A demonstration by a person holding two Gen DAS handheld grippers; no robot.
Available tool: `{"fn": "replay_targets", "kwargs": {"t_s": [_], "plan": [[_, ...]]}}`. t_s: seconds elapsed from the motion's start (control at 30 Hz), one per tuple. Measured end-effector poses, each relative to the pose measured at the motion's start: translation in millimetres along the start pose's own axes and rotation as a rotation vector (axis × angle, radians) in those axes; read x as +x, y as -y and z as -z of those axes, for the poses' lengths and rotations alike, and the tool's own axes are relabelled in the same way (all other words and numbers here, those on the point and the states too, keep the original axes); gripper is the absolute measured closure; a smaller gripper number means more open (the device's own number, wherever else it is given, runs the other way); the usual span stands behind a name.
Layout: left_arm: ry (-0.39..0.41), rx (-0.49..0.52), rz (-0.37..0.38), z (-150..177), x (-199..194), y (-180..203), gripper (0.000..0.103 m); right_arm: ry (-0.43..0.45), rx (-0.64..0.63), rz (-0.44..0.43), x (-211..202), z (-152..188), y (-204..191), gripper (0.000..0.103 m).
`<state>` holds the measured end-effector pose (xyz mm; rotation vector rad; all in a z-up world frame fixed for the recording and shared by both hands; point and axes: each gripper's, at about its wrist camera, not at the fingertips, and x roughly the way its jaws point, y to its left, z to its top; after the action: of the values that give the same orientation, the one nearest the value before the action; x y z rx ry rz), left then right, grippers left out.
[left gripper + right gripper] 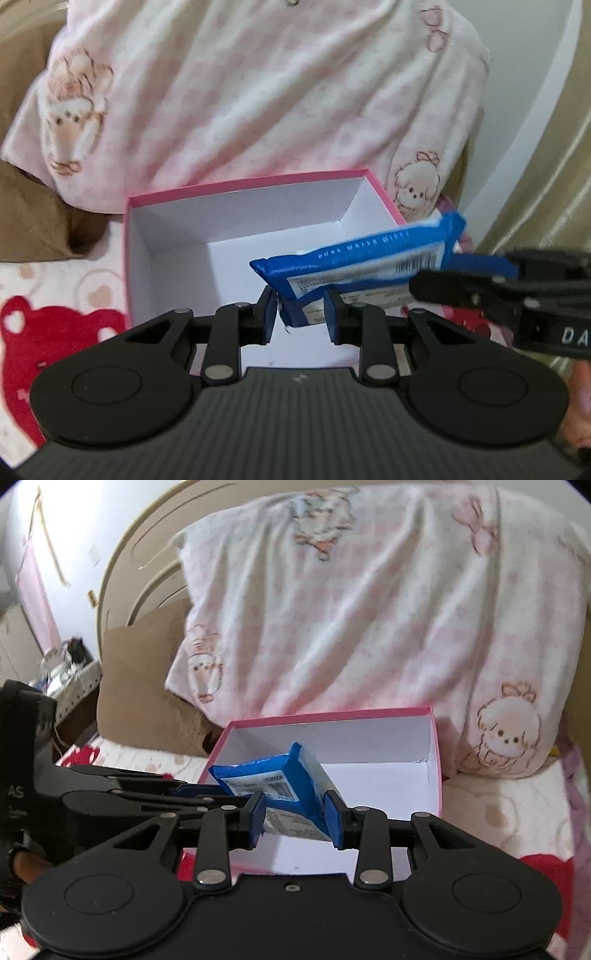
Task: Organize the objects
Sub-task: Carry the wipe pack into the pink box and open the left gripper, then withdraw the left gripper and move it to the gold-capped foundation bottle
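The blue wipes pack [354, 258] hangs tilted over the open pink box [236, 192] on the bed [55, 295], pinched at both ends: left gripper [301, 314] on its near corner, right gripper [295, 814] on the other end. It looks soft, light and slippery; grip the sealed edges.

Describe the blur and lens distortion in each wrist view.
Left wrist view: the blue wipes pack is motion-smeared, its print barely legible; the pink box rim stays fairly crisp. Right wrist view: fisheye bends the headboard; the blanket looks soft.
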<state>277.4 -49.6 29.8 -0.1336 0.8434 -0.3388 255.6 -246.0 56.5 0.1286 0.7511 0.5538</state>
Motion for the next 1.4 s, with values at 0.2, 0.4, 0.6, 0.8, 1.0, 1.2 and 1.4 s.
{"fn": "replay_targets", "kwargs": {"t_s": [0.2,0.4,0.6,0.8,1.0,1.2,1.4], "plan": [[-0.005,-0.014,0.005,-12,53,-2,0.077,-0.032,0.002,0.063,45,2,27,0.063],[-0.069,0.012,-0.052,-26,102,6,0.077,-0.061,-0.006,0.168,88,-5,44,0.070],[-0.126,-0.057,-0.064,-43,130,0,0.077,-0.144,-0.014,0.274,121,-17,48,0.078],[-0.091,-0.133,-0.100,-46,136,4,0.073,-0.104,-0.042,0.383,124,-19,54,0.078],[-0.071,-0.004,-0.095,-34,99,22,0.056,-0.051,-0.012,0.280,80,-11,49,0.062],[-0.086,0.096,-0.038,-25,37,31,0.047,-0.062,-0.041,0.189,35,-6,23,0.055],[-0.088,0.159,0.017,-19,-33,35,0.037,-0.089,-0.131,0.158,-13,-9,-15,0.041]]}}
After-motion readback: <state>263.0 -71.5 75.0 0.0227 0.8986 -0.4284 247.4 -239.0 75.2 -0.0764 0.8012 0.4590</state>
